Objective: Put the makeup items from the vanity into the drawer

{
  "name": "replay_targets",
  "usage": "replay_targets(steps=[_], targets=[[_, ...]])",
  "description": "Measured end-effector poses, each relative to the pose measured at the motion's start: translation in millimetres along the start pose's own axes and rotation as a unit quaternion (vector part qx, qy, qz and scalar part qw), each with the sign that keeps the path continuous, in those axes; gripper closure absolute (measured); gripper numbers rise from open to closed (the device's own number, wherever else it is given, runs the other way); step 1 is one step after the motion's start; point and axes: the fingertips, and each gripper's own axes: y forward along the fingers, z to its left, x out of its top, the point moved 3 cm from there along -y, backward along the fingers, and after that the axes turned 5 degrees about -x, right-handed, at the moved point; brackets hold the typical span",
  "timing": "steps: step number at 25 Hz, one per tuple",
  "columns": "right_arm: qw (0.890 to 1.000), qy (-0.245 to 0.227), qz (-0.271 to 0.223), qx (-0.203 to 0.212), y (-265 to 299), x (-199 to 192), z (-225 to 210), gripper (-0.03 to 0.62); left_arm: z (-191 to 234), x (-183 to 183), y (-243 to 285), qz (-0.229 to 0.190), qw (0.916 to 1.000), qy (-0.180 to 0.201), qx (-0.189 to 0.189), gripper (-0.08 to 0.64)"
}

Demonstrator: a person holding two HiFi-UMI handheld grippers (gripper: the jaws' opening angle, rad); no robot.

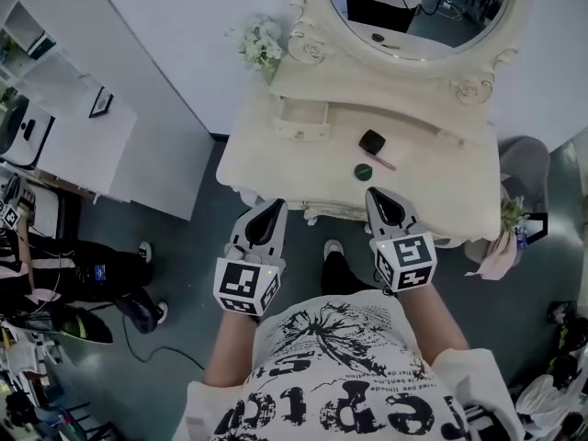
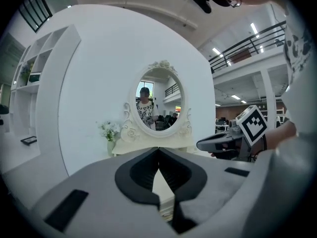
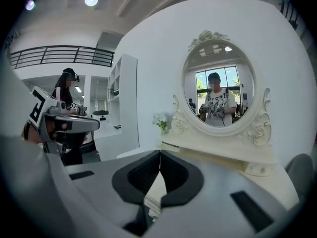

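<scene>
A cream vanity point(image 1: 276, 150) with an oval mirror point(image 1: 418, 7) stands ahead of me. On its top lie a black compact point(image 1: 372, 141), a thin pink stick point(image 1: 383, 162) beside it and a small round green item point(image 1: 364, 171). A small drawer point(image 1: 301, 120) sits at the vanity's back left. My left gripper point(image 1: 276, 206) hangs just short of the front edge, jaws shut and empty. My right gripper point(image 1: 376, 194) reaches the front edge near the green item, also shut and empty. In the gripper views the left gripper point(image 2: 158, 152) and the right gripper point(image 3: 160, 155) show their tips pressed together.
A vase of white flowers point(image 1: 261, 46) stands at the vanity's back left corner. White shelving point(image 1: 55, 90) lines the left. A grey stool point(image 1: 525, 168) and a small plant point(image 1: 514, 214) are at the right. Another person point(image 1: 55, 269) stands at the left.
</scene>
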Motion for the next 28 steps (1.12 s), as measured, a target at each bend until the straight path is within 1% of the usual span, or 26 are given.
replay_targets(steps=[4,6,9,12,15,17,20,23,26,28], targets=[[1.0,0.016,0.023,0.004,45.9,0.5,-35.1,0.575,26.2,14.4,52.3,0.005,1.0,0.004,0.005,0.54],[0.999,0.021,0.039,0.008,63.3,-2.8,-50.1,0.575,35.7,15.1,76.7,0.011,0.9999,-0.003,0.006,0.54],[0.998,0.024,0.064,0.016,85.3,-11.5,-65.1,0.575,47.0,8.5,107.5,0.021,0.9996,-0.019,0.004,0.54],[0.995,0.023,0.094,0.016,100.9,-29.2,-74.9,0.575,52.6,-4.5,131.2,0.032,0.9988,-0.035,-0.005,0.54],[0.991,0.028,0.127,0.016,117.1,-49.0,-79.3,0.575,59.5,-17.1,150.8,0.043,0.998,-0.042,-0.022,0.54],[0.988,0.021,0.151,0.02,126.1,-62.1,-77.6,0.575,65.9,-25.7,161.1,0.049,0.9969,-0.051,-0.036,0.54],[0.981,0.017,0.193,0.016,136.1,-83.1,-75.1,0.575,74.4,-37.1,175.6,0.059,0.9939,-0.067,-0.064,0.54],[0.973,0.033,0.23,-0.006,143.3,-104.5,-74.2,0.574,83.7,-46.3,186.9,0.073,0.9908,-0.064,-0.094,0.54],[0.965,0.057,0.256,-0.03,147.3,-122.8,-73.2,0.572,94.4,-54.3,194.9,0.089,0.9875,-0.053,-0.119,0.54],[0.959,0.069,0.273,-0.04,149.4,-131.7,-71.2,0.566,102.0,-57.8,198.6,0.096,0.9849,-0.052,-0.134,0.54]])
